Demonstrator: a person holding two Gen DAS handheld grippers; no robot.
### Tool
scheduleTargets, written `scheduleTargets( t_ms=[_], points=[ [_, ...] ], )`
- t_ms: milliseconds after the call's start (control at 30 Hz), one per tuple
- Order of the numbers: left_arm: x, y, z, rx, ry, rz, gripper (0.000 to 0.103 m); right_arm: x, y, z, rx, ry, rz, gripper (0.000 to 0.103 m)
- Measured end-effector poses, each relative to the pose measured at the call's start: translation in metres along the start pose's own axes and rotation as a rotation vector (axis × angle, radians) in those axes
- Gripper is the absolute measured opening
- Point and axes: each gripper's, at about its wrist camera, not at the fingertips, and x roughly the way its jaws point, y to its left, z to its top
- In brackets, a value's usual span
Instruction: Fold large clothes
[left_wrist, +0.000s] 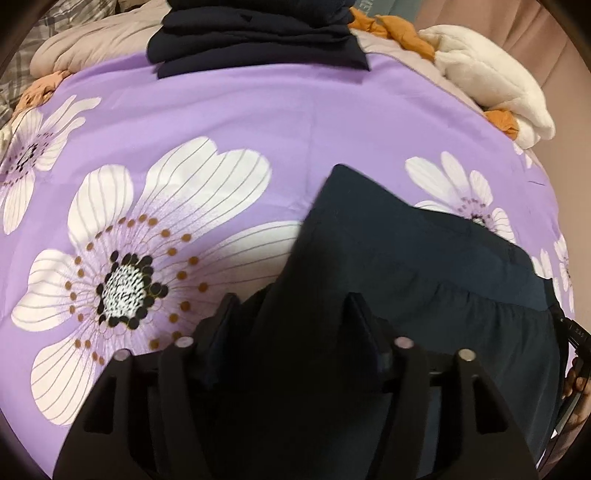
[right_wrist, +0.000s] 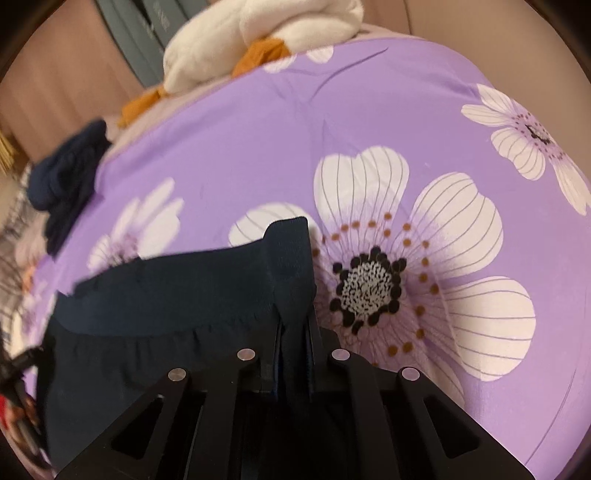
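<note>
A dark navy garment (left_wrist: 424, 258) with a gathered waistband is held up over a purple flowered bedsheet (left_wrist: 295, 122). My left gripper (left_wrist: 291, 306) has its fingers apart, with a thick fold of the garment draped between and over them. My right gripper (right_wrist: 295, 317) is shut on another edge of the same navy garment (right_wrist: 166, 295), which stretches off to the left in that view. The right gripper's edge shows at the far right of the left wrist view (left_wrist: 576, 339).
A stack of folded dark clothes (left_wrist: 258, 37) lies at the far edge of the bed; it also shows in the right wrist view (right_wrist: 70, 173). A white fluffy blanket (left_wrist: 491, 77) and an orange cloth (left_wrist: 395, 29) lie at the far right corner. A wall stands beyond.
</note>
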Motion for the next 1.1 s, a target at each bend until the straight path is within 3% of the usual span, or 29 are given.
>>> scheduleTargets(
  t_ms=[67, 100, 200, 367, 500, 600, 700, 867, 1100],
  points=[
    [-0.006, 0.003, 0.000, -0.014, -0.010, 0.013, 0.066, 0.001, 0.005, 0.005, -0.010, 0.014, -0.029, 0.014],
    [-0.016, 0.003, -0.003, -0.005, -0.031, 0.033, 0.066, -0.004, 0.007, 0.005, -0.017, 0.001, -0.045, 0.022],
    [-0.051, -0.008, -0.025, 0.106, -0.111, 0.096, 0.066, -0.036, 0.016, -0.002, -0.057, -0.103, -0.051, 0.032],
    [-0.092, -0.034, -0.091, 0.273, -0.171, 0.088, 0.066, -0.072, 0.044, -0.039, -0.219, -0.136, 0.021, 0.033],
    [-0.096, -0.057, -0.137, 0.376, -0.149, 0.093, 0.066, -0.088, 0.069, -0.085, -0.351, -0.120, 0.056, 0.033],
    [-0.096, -0.072, -0.149, 0.395, -0.140, 0.066, 0.065, -0.086, 0.095, -0.106, -0.434, -0.122, 0.056, 0.033],
    [-0.095, -0.092, -0.152, 0.427, -0.153, 0.037, 0.065, -0.078, 0.122, -0.114, -0.468, -0.098, 0.128, 0.033],
    [-0.074, -0.106, -0.165, 0.480, -0.131, 0.074, 0.065, -0.049, 0.168, -0.132, -0.547, -0.040, 0.109, 0.033],
    [-0.083, -0.083, -0.171, 0.469, -0.160, 0.085, 0.068, -0.046, 0.137, -0.128, -0.483, -0.051, 0.026, 0.033]
  ],
)
